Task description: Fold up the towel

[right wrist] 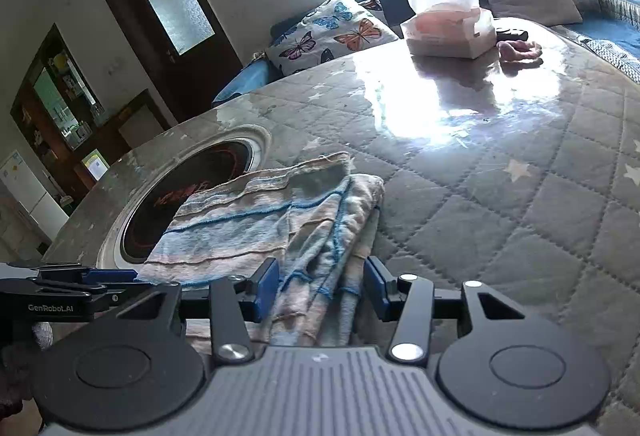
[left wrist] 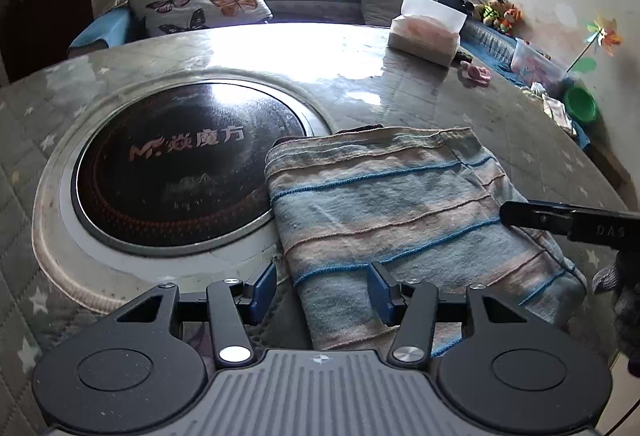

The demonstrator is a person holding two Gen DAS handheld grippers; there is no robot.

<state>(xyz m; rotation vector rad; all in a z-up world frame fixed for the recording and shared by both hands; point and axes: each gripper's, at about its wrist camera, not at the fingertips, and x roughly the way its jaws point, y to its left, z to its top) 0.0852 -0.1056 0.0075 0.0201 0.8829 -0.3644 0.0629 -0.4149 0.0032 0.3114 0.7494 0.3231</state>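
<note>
Towel [left wrist: 404,212] is folded up on the quilted worktop [right wrist: 520,196], one corner lapping over the round cooktop [left wrist: 180,172]. Left gripper [left wrist: 324,290] has its fingers apart at the near edge, not pinching. Right gripper [right wrist: 322,286] straddles a bunched fold, fingers apart, looks like no squeeze.
</note>
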